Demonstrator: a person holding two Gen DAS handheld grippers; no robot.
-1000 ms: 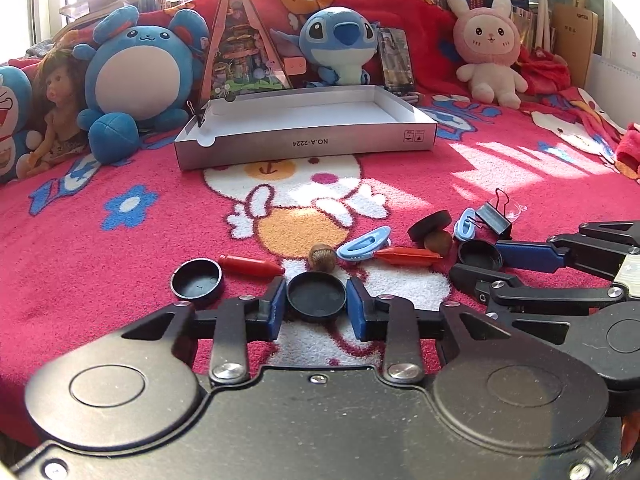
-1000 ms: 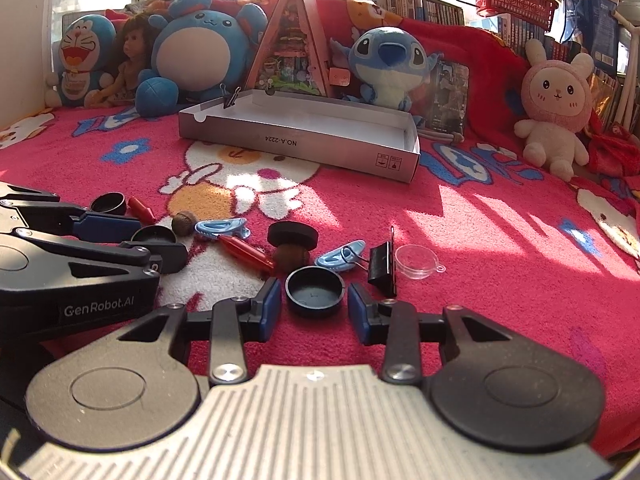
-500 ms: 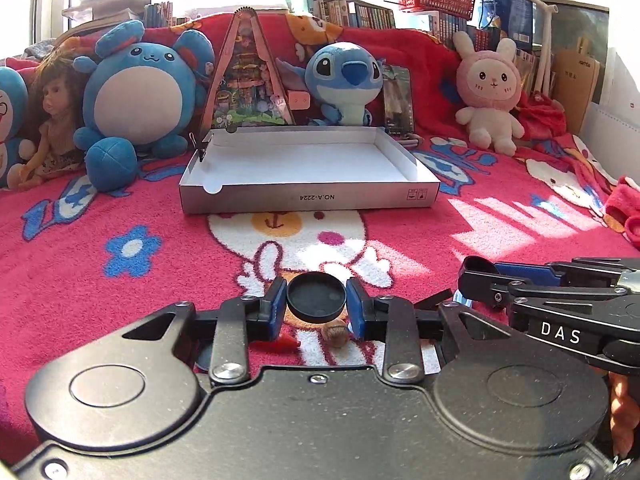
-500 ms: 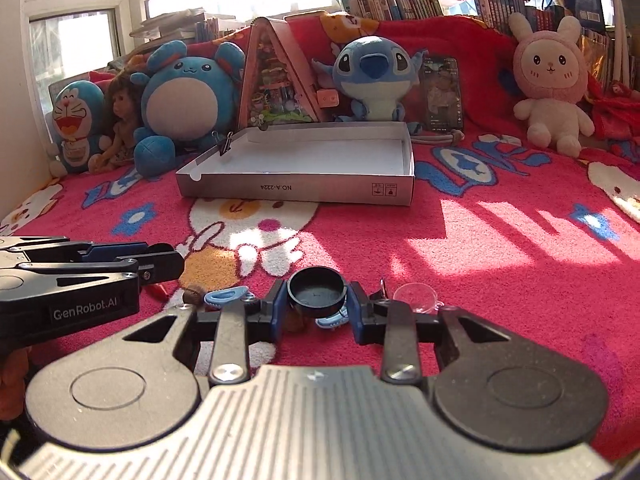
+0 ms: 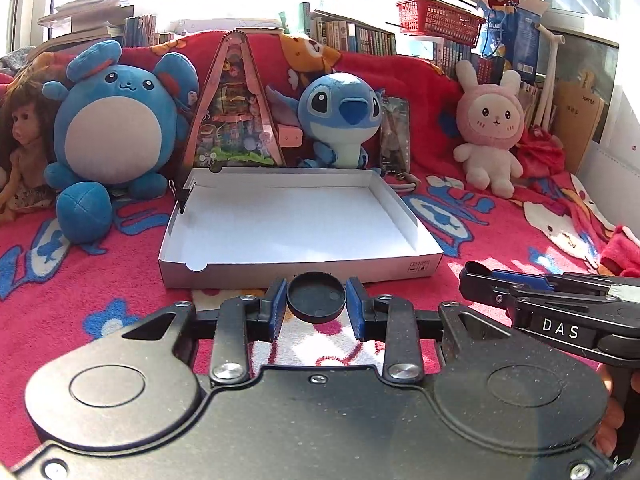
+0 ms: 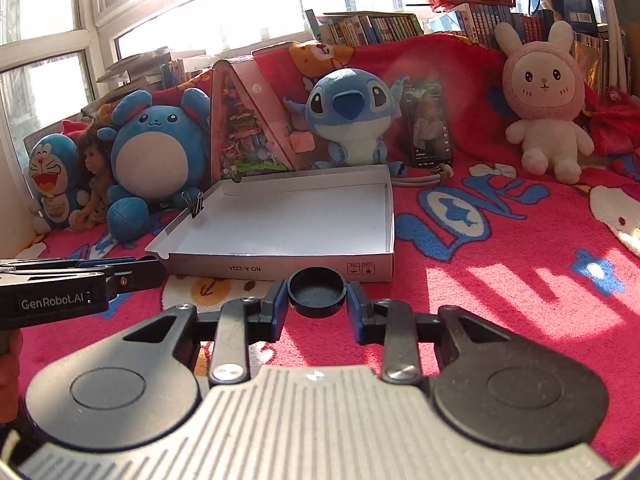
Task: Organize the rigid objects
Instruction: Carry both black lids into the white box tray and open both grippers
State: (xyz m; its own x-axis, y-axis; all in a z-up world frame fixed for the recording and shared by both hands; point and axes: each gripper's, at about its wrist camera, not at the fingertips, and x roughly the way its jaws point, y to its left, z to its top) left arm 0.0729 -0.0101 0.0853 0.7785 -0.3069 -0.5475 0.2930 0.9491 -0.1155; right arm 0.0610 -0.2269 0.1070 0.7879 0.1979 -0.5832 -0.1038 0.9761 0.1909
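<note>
A black cap [image 5: 316, 297] is pinched across its rim by the left gripper [image 5: 317, 307]; a 2nd cap [image 6: 317, 291] is likewise clamped in the right gripper [image 6: 317, 305]. Both are held just before the white box [image 5: 224, 274]. They are judged light, stiff and smooth, best gripped at opposite rim edges.

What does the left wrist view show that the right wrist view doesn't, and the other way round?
Only the left wrist view: the blue bag beside the red basket in full, and the right gripper seen from its side.

Only the right wrist view: the Doraemon plush at far left, the left gripper seen from its side, and the box label.

Both: an empty white box ahead, a binder clip on its left wall, and each camera's own jaws shut on a black cap.
</note>
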